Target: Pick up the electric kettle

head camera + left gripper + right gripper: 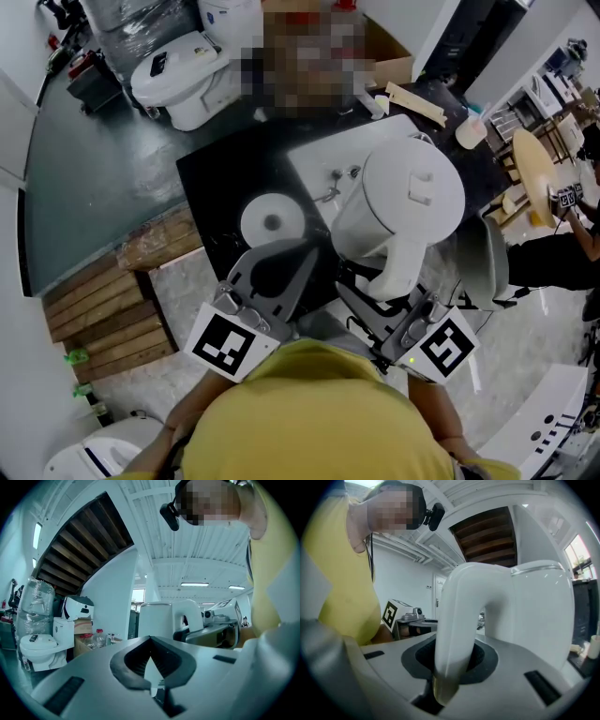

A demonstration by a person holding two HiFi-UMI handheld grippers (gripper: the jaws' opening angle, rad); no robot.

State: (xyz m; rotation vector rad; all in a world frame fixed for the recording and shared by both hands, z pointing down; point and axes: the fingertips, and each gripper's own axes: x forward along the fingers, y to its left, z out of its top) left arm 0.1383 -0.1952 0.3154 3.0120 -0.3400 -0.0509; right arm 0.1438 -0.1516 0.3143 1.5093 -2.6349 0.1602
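Yellow shirt [319, 417], black head camera [169, 515], pale grey left gripper [151, 641] and right gripper [454, 665] with black ribbed pads [126, 667], white left marker cube [225, 342] and right marker cube [448, 347] printed with black squares

This is an industrial storeroom or workshop hall. Beyond the glossy black worktop [202, 187] stand a white ceramic toilet [178, 80], a plastic-wrapped stack [141, 23] and an open brown cardboard box [389, 47]. A slatted wooden pallet [103, 309] lies left of it, and a white ribbed metal ceiling [206, 541] spans overhead.
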